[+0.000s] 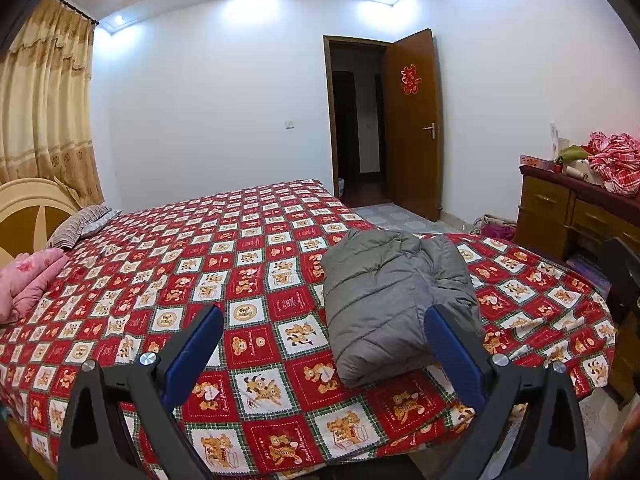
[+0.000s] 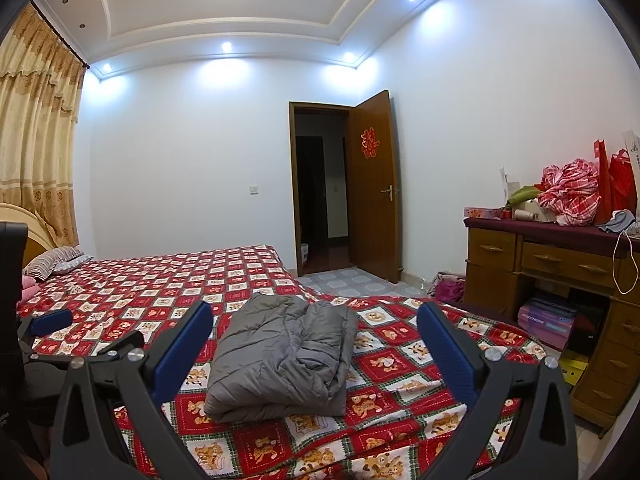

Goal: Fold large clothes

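A grey quilted jacket (image 1: pixel 394 304) lies folded into a compact bundle on the bed with the red patterned sheet (image 1: pixel 224 264), near its front edge. It also shows in the right wrist view (image 2: pixel 284 354). My left gripper (image 1: pixel 324 320) is open and empty, held above the bed just left of the jacket; its right finger overlaps the bundle's near corner in the view. My right gripper (image 2: pixel 316 320) is open and empty, held back from the jacket, which shows between its fingers. The left gripper (image 2: pixel 52 322) shows at the left edge of the right wrist view.
A pink folded blanket (image 1: pixel 28 280) and a striped pillow (image 1: pixel 76 224) lie by the headboard at left. A wooden dresser (image 2: pixel 560 280) with a heap of red checked cloth (image 2: pixel 572 192) stands at right. An open brown door (image 2: pixel 372 184) is in the far wall.
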The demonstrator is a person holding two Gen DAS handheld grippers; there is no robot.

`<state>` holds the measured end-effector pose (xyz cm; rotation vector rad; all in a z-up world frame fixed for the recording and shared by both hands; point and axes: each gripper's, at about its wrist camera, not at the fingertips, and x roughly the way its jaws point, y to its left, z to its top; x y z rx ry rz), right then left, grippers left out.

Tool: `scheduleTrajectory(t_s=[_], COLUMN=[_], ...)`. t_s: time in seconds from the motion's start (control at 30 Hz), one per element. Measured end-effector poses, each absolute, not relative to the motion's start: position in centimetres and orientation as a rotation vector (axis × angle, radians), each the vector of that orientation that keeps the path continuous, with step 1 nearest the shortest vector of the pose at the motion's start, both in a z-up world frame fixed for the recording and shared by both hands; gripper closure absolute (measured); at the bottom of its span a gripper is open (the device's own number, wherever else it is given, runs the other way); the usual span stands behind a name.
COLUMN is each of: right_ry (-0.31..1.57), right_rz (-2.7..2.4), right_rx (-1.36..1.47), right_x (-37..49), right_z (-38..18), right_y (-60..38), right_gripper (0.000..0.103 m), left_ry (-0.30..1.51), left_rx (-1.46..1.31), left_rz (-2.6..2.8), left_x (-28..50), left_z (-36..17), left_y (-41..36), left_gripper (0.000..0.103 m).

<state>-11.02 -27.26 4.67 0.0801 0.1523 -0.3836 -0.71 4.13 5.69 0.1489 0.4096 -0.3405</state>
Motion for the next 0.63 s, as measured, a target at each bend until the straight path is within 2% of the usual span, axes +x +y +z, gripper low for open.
scheduleTrajectory(t_s=[0.63], right_ry=[0.175], right_rz=[-0.378], right_rx=[0.073], right_x=[-10.4], right_z=[4.2], right_y=[-27.2], right_gripper=[0.000], left_ry=[0.437], left_rx=[0.146], left_rz=[-0.333], left_x=[0.9], left_z=[5.0], left_y=[4.7], left_gripper=[0.002])
